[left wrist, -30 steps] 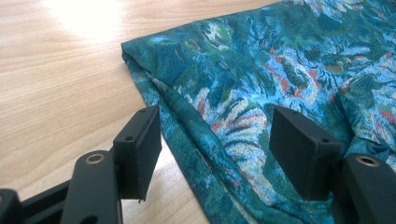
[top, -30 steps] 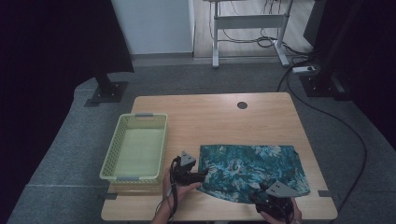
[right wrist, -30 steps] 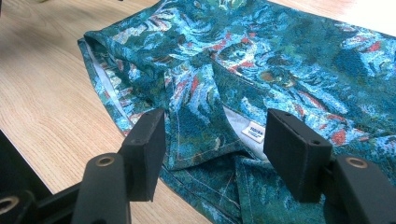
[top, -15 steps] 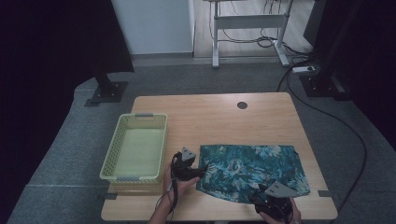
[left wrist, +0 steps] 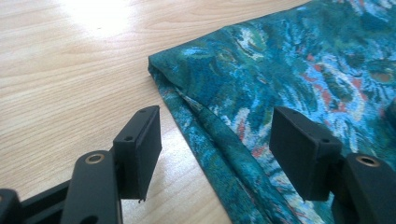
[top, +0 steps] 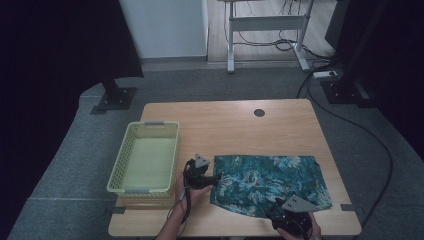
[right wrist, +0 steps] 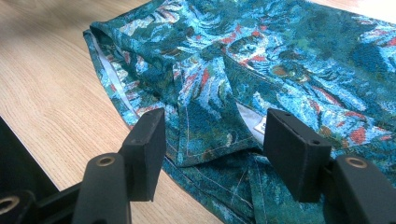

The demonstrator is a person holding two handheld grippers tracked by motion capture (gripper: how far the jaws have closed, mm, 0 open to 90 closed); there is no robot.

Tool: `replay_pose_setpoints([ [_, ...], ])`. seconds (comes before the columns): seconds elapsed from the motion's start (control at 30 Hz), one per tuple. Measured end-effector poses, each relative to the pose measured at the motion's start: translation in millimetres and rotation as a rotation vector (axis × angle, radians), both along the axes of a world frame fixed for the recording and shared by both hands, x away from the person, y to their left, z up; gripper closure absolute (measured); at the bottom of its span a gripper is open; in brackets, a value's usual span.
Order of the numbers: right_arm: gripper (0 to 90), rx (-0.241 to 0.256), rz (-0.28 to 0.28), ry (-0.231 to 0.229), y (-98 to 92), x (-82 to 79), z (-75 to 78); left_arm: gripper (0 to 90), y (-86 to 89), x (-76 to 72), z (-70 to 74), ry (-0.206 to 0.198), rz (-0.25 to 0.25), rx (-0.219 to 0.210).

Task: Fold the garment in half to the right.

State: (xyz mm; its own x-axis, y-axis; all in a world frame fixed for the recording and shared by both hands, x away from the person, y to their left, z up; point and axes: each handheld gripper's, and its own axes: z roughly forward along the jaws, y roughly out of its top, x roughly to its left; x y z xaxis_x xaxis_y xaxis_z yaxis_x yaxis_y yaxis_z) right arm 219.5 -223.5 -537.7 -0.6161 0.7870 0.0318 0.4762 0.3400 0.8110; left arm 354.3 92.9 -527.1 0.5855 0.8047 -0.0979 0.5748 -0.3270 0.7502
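Observation:
A teal floral cloth (top: 270, 177) lies folded flat on the front right of the wooden table (top: 225, 130). My left gripper (top: 215, 180) sits at the cloth's left edge, held by a hand. In the left gripper view the left gripper (left wrist: 217, 140) is open, low over the table, with the cloth's (left wrist: 289, 70) folded edge running between the jaws. My right gripper (top: 280, 212) is at the cloth's near edge. In the right gripper view the right gripper (right wrist: 212, 140) is open, and a hemmed flap of the cloth (right wrist: 261, 51) lies between the jaws.
A light green plastic basket (top: 116, 167) stands empty on the table's left side, close to my left hand. A round cable hole (top: 259, 113) sits near the far edge. Desk legs and cables lie on the floor beyond the table.
My left gripper has edged slightly forward along the cloth's left edge. The right gripper and the cloth have hardly moved.

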Motion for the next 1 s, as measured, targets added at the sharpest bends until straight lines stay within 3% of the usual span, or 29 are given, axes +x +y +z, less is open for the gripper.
replay_pose_setpoints([
  [1.0, 38.8, -0.005, -0.011, 0.008, -4.0, 3.0, -2.3, 34.0, -2.1, 36.3, -3.5, 0.012, 0.018, -0.004],
])
